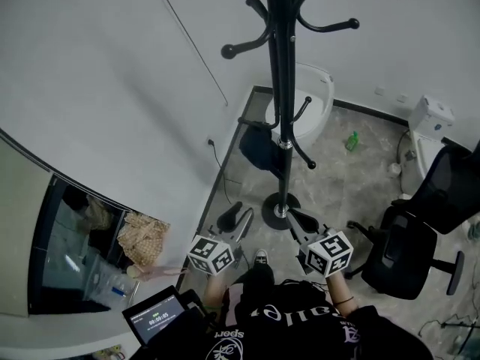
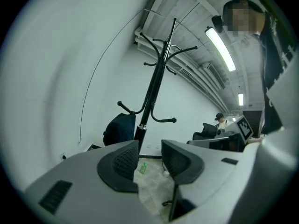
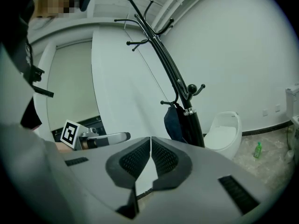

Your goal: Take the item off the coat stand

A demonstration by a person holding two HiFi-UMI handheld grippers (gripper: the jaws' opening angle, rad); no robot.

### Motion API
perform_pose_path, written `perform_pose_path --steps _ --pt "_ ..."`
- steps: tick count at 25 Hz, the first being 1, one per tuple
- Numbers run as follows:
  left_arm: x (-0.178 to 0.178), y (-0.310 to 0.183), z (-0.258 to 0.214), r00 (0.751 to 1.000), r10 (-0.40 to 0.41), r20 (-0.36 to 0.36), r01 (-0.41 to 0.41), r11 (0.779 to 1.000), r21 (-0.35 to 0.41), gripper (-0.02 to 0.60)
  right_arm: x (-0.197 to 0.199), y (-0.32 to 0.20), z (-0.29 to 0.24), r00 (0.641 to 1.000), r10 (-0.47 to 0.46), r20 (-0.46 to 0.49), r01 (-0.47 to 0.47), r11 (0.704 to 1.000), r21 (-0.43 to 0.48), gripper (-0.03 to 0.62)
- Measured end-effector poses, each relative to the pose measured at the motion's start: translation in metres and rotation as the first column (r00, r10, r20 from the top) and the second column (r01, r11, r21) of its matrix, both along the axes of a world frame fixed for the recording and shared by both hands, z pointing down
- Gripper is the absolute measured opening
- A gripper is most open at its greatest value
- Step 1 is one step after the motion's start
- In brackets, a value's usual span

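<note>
Looking down from the head view, you've got one coat stand (image 1: 283,88) right in front of you and exactly one thing on it: a dark bag (image 1: 261,150) hanging off a lower hook, tucked against the pole on the wall side, probably why it looks so slumped. Both tools are low by your waist, left gripper (image 1: 234,219) and right gripper (image 1: 303,223), pointed at the stand's base, so my guess is you're lining up, not reaching yet. One green bottle (image 1: 352,141) sits on the floor beyond the stand and one office chair (image 1: 409,231) is off to your right, both well apart from the bag. In the left gripper view, the jaws stand apart with nothing between them, just floor showing through, and the bag (image 2: 119,129) hangs left of the pole, well ahead. In the right gripper view, the jaws are pressed together on nothing, and the bag (image 3: 173,122) hangs just beside the pole above them. So two grippers, zero grabs, bag not yet off.
</note>
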State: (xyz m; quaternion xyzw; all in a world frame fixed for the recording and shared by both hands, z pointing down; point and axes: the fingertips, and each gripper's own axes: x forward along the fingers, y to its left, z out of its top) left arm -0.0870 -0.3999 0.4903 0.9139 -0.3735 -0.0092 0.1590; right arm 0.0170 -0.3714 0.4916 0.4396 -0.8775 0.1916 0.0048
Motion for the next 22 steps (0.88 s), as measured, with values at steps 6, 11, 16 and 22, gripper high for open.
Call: perform_pose_path --steps 6,11,16,22 --pt "-0.031 -0.081 -0.001 0.998 0.052 0.042 -0.053 0.998 0.017 0.152 -0.014 -0.042 -0.002 0.996 0.084 -0.002 -0.084 0.996 -0.007 0.018" --pt "-0.026 -0.141 0.003 0.985 0.157 0.070 -0.160 0.986 0.052 0.199 -0.008 -0.061 -0.001 0.986 0.166 -0.011 -0.166 0.986 -0.003 0.018" --pt "-0.005 -0.194 0.014 0.953 0.276 0.125 -0.286 0.955 0.079 0.257 -0.001 -0.071 0.006 0.975 0.220 -0.032 -0.220 0.975 -0.016 0.018" --pt "0.015 -0.229 0.041 0.908 0.400 0.128 -0.405 0.914 0.020 0.302 0.002 -0.073 0.012 0.966 0.254 -0.046 -0.255 0.966 -0.031 0.018"
